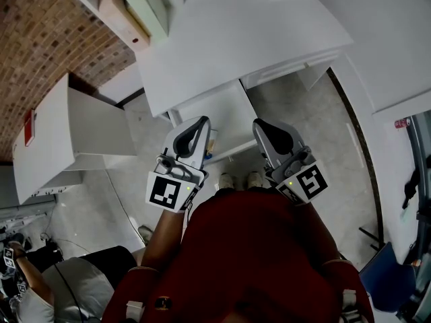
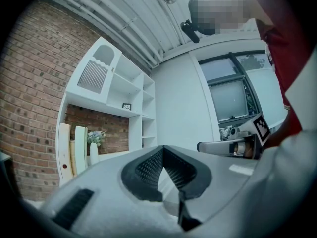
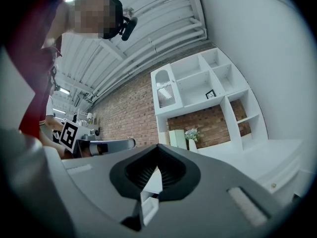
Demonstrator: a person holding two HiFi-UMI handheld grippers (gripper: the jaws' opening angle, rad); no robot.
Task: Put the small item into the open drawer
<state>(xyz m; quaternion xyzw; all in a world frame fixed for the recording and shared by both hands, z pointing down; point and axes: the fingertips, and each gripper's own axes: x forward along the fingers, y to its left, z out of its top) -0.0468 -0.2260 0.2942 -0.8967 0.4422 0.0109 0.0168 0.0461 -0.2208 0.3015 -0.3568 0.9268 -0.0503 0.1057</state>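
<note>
In the head view a white drawer [image 1: 225, 113] stands pulled out from under the white desk [image 1: 236, 39]. A small pale item [image 1: 211, 144] lies at the drawer's near edge, just right of my left gripper; its kind is too small to tell. My left gripper [image 1: 201, 122] and right gripper [image 1: 260, 124] are held close to the person's body, over the drawer's front. In the left gripper view the left gripper [image 2: 162, 150] has its jaws meeting at the tips with nothing between them. The right gripper [image 3: 157, 155] looks the same in its own view.
A white shelf unit [image 2: 116, 95] [image 3: 208, 90] on a brick wall stands behind the desk, with a vase of flowers [image 2: 94, 147] and upright boards [image 1: 135, 5]. A low white cabinet [image 1: 67, 136] is at left. Another person [image 1: 30, 284] sits at lower left; a blue chair [image 1: 387, 278] is at lower right.
</note>
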